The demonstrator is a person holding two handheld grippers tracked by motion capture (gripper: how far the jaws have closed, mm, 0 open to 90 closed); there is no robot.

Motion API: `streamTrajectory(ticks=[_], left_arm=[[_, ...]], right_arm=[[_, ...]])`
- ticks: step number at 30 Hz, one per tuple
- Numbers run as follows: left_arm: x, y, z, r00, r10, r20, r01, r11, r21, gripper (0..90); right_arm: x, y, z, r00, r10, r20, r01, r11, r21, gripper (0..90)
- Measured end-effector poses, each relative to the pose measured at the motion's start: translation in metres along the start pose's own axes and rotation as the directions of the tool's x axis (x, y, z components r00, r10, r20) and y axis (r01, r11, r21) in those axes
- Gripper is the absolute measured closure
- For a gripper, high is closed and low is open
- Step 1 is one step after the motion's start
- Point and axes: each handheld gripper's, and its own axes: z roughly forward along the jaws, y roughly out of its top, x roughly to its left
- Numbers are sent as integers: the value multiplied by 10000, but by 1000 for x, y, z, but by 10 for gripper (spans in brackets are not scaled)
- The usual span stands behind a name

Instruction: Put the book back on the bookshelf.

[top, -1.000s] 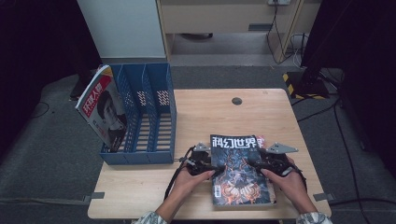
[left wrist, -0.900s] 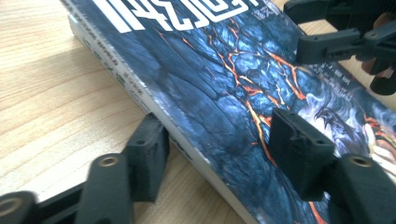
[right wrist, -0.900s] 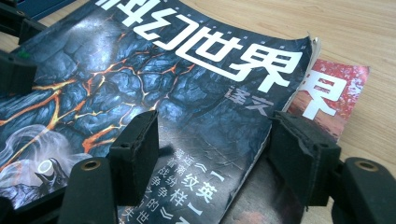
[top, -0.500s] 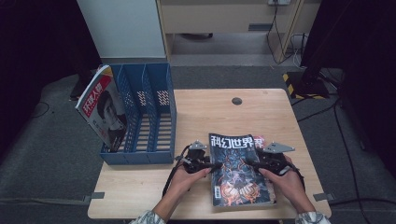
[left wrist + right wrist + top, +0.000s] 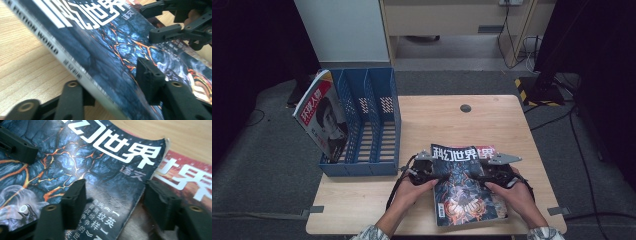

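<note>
The dark lava-patterned magazine point(image 5: 464, 187) lay on top of a red-covered magazine point(image 5: 488, 151) at the near edge of the bench point(image 5: 492, 117), between the two hands. The left gripper point(image 5: 428, 172) straddled its spine edge, one jaw under the spine and one over the cover; its jaws had just been closing, but the pads did not visibly press yet. The right gripper point(image 5: 112, 202) straddled the curled free edge of the cover, its jaws having just been opening, with clear gaps on both sides.

The main risk, as I judged it, was that the right gripper would catch only the floppy cover, so the pages would sag or tear as the magazine rose. The left jaw could also snag the red magazine beneath and drag it along.

The blue file rack point(image 5: 364, 125), holding one tilted magazine point(image 5: 319, 117) in its left slot, stood near on the left; its other slots were free. The far half of the bench was open, apart from a small round grommet point(image 5: 465, 108).
</note>
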Motion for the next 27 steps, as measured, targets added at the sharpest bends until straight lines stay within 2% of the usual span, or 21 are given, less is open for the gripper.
streamTrajectory(ticks=[1, 3, 4, 5, 8, 10, 11, 12, 14, 19, 20, 21, 22, 25, 27], left_arm=[[0, 0, 0, 9999, -153, 52, 153, 9999, -2, 591], [1, 0, -1, 9996, -278, 107, 278, 9996, 1, 603], [1, 0, -1, 9996, -278, 107, 278, 9996, 1, 606], [1, -1, -1, 9995, -295, 132, 294, 9996, 24, 608], [1, 0, -2, 9995, -274, 163, 273, 9996, 92, 609], [1, 1, -2, 9998, -137, 135, 134, 9997, 187, 605], [1, 1, -2, 9998, -137, 135, 134, 9997, 187, 592], [0, 4, -2, 9999, 99, -117, -95, 9993, 368, 556], [1, 7, -1, 9996, 203, -178, -194, 9985, 506, 504], [8, 15, -3, 9998, -48, -172, 54, 9992, 393, 447], [10, 18, -4, 9998, -190, -116, 194, 9992, 342, 444], [14, 22, -5, 9993, -362, -40, 363, 9989, 305, 444], [14, 22, -5, 9993, -362, -40, 363, 9989, 305, 454], [20, 30, -3, 9987, -442, -256, 449, 9986, 269, 484], [22, 33, -3, 9977, -436, -519, 450, 9987, 256, 579]], right_arm=[[0, 1, 3, 9999, 112, 50, -112, 9999, 22, 253], [-2, 4, 5, 9998, 200, 74, -200, 9998, 40, 247], [-2, 4, 5, 9998, 200, 74, -200, 9998, 40, 247], [-3, 6, 8, 9991, 399, 127, -401, 9990, 174, 219], [-5, 8, 9, 9987, 501, 101, -503, 9985, 221, 234], [-7, 10, 11, 9985, 543, 54, -544, 9981, 287, 225], [-7, 10, 11, 9985, 543, 54, -544, 9981, 287, 225], [-6, 10, 12, 9994, 358, -5, -357, 9989, 319, 221], [-6, 10, 12, 9995, 260, -158, -255, 9991, 325, 210], [-9, 11, 11, 9983, 424, -396, -407, 9983, 417, 213], [-12, 12, 9, 9965, 676, -492, -657, 9971, 388, 214], [-13, 13, 8, 9952, 832, -507, -812, 9959, 403, 214], [-13, 13, 8, 9952, 832, -507, -812, 9959, 403, 214], [-15, 12, 10, 9952, 907, -373, -893, 9953, 376, 215], [-16, 13, 11, 9939, 1011, -432, -997, 9945, 330, 217]])
